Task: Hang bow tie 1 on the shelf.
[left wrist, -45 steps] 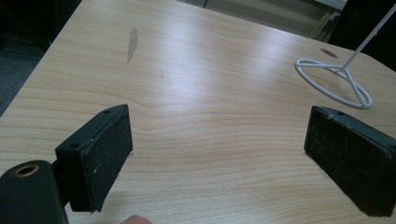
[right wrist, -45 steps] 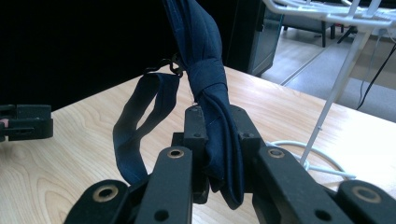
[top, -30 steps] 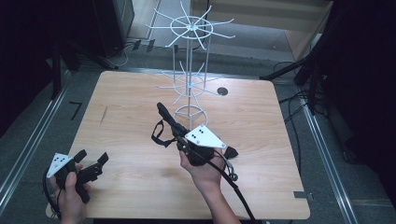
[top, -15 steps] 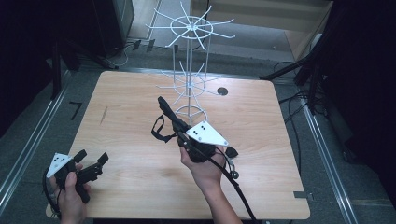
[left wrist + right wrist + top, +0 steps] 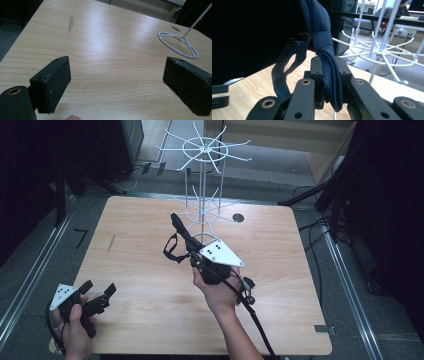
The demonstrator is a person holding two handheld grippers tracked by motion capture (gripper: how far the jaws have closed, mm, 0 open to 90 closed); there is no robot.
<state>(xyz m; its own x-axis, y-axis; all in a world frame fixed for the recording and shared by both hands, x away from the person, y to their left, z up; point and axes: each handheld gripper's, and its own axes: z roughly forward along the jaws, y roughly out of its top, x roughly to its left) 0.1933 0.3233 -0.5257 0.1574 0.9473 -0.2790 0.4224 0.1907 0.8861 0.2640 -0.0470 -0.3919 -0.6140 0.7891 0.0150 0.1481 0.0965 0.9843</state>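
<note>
So the right hand-held gripper (image 5: 186, 239) is clamped tight on a navy bow tie (image 5: 322, 47), which sticks up out of the jaws with its strap loop (image 5: 287, 67) dangling off one side, all held up above the middle of the table (image 5: 150, 285). It's just in front of the white wire rack (image 5: 202, 185) standing by the far edge. The left hand-held gripper (image 5: 97, 295) sits wide open with nothing in it at the near left corner, well apart from the tie.
</note>
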